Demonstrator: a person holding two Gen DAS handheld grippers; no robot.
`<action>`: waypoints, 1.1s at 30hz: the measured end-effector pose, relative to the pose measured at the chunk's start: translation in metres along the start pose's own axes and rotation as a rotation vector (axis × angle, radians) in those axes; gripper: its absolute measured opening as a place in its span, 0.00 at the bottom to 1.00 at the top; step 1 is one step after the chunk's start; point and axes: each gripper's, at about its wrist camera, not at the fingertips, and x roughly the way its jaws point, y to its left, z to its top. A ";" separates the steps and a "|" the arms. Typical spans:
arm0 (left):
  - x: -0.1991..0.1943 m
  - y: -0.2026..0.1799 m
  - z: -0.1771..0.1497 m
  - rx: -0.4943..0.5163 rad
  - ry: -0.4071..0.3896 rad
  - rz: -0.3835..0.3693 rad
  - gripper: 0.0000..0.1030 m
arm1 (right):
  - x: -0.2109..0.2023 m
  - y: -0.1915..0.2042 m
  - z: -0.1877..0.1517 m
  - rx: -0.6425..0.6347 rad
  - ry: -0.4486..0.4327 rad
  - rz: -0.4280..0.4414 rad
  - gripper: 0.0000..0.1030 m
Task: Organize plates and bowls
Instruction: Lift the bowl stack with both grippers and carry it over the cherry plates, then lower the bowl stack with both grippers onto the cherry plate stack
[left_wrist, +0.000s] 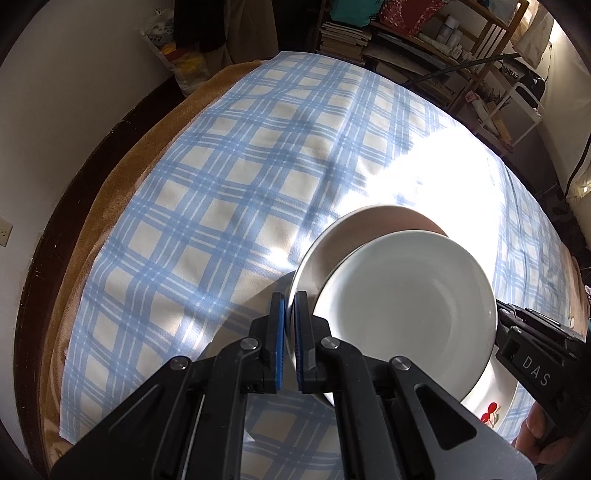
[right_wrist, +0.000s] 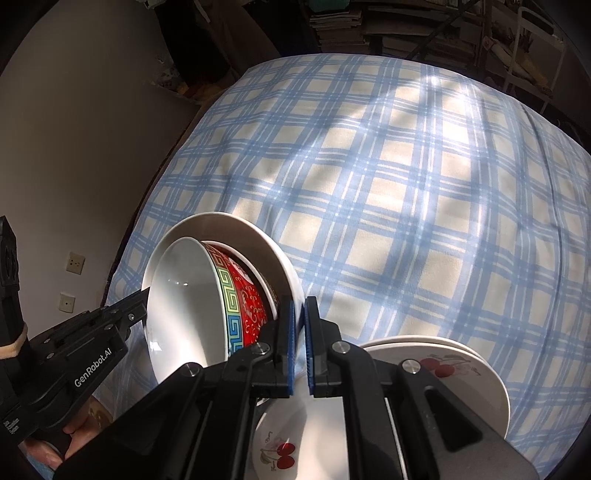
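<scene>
Left wrist view showed your left gripper (left_wrist: 289, 314) clamped on the rim of a plain white plate (left_wrist: 317, 254), its blue pads (left_wrist: 281, 343) pressed to either side of the edge. That plate was tilted up off the blue checked tablecloth (left_wrist: 207, 192), and a white bowl (left_wrist: 402, 306) sat inside it, leaning with its open mouth toward the camera. At the right edge your right gripper (left_wrist: 517, 332) reached in beside the bowl, and below the bowl a cherry plate (left_wrist: 491, 406) showed part of its rim with a red cherry print. A brown blanket (left_wrist: 122, 173) edged the cloth on the left.

Right wrist view showed the bowl (right_wrist: 188, 302) from the side: white inside, with a red, green and blue patterned band outside, nested against the tilted white plate (right_wrist: 266, 254). Your right gripper (right_wrist: 299, 314) had its jaws drawn nearly together with only a thin gap, and the rim of a cherry plate (right_wrist: 306, 417) ran up into that gap, so the jaws appeared closed on it; how firmly you could not tell. A second stack of cherry-print plates (right_wrist: 461, 369) lay flat on the tablecloth (right_wrist: 388, 184) just to the right. Your left gripper (right_wrist: 136, 314) entered from the left, its tip at the plate's near rim, with your hand (right_wrist: 70, 446) on its handle.
</scene>
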 end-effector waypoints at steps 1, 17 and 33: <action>-0.002 0.001 0.000 -0.002 -0.002 0.002 0.02 | -0.001 0.001 0.000 -0.008 -0.003 0.001 0.09; -0.038 -0.001 -0.007 -0.003 -0.053 0.036 0.03 | -0.020 0.011 -0.002 -0.024 0.004 0.037 0.09; -0.079 -0.056 -0.039 0.050 -0.066 0.001 0.02 | -0.085 -0.023 -0.031 -0.007 -0.039 -0.005 0.09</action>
